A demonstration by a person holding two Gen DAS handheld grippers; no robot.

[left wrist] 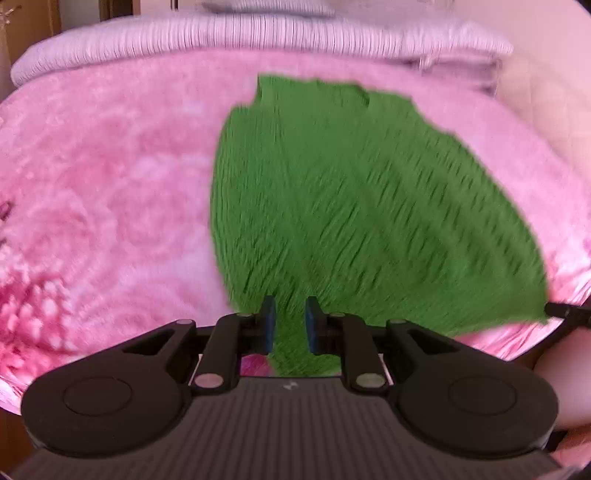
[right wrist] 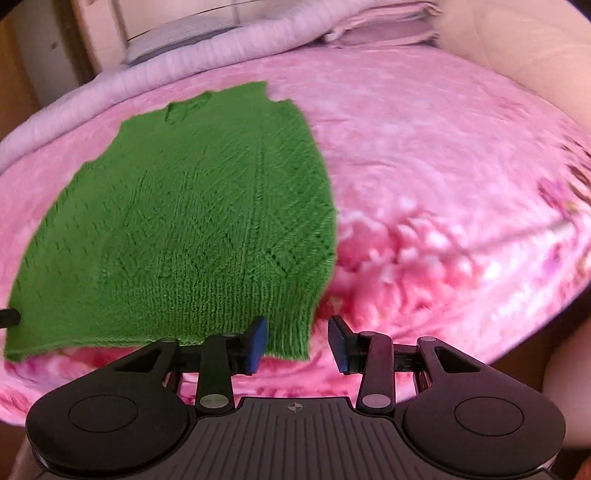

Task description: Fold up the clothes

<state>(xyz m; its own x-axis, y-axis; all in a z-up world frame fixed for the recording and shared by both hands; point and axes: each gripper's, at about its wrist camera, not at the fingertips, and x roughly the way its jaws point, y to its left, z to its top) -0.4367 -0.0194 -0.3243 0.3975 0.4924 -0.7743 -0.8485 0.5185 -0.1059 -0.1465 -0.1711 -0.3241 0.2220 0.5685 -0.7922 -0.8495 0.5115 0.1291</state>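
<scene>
A bed covered by a fuzzy pink blanket [right wrist: 424, 155] carries a green knitted garment [right wrist: 207, 206] lying flat (ribbed hem nearest), with a pale quilt [left wrist: 258, 33] bunched along its far edge.

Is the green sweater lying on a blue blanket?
No, the green sweater lies spread on a fluffy pink blanket.

A big bed fills the room, covered by a fluffy pink blanket [right wrist: 424, 155] with darker pink flower shapes. At the far side lies a rolled pale purple quilt [left wrist: 258, 33]. Folded pink sheets [right wrist: 388, 27] sit at the far right. A brown wooden wall [right wrist: 22, 70] stands at the far left. Soft pink light falls everywhere.
</scene>
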